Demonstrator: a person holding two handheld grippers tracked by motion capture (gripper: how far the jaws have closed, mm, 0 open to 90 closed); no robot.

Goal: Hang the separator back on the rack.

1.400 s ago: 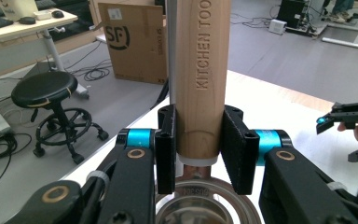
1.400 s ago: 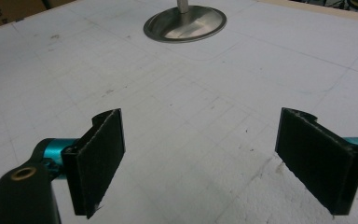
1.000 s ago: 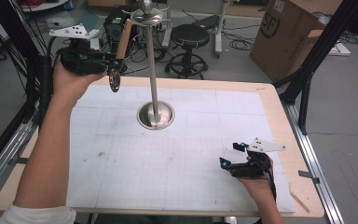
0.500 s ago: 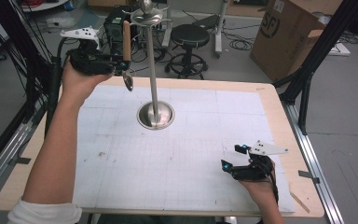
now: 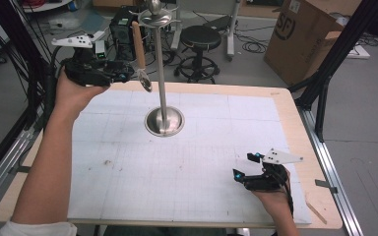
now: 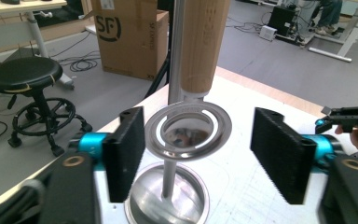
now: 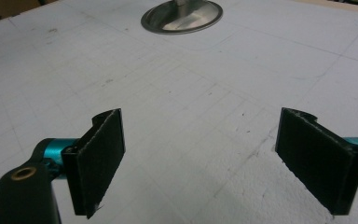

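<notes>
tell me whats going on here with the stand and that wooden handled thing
A person holds a gripper in each hand. The left gripper, raised beside the metal stand, has just been opening; its fingers now stand apart on either side of the wooden-handled utensil, which hangs from the stand's top. The right gripper rests open low over the white table mat, holding nothing.

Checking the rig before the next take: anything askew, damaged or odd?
Nothing stands out. The wooden-handled utensil hangs straight from the stand; the left gripper, just opened, no longer presses it. The mat has minor scuffs.
</notes>
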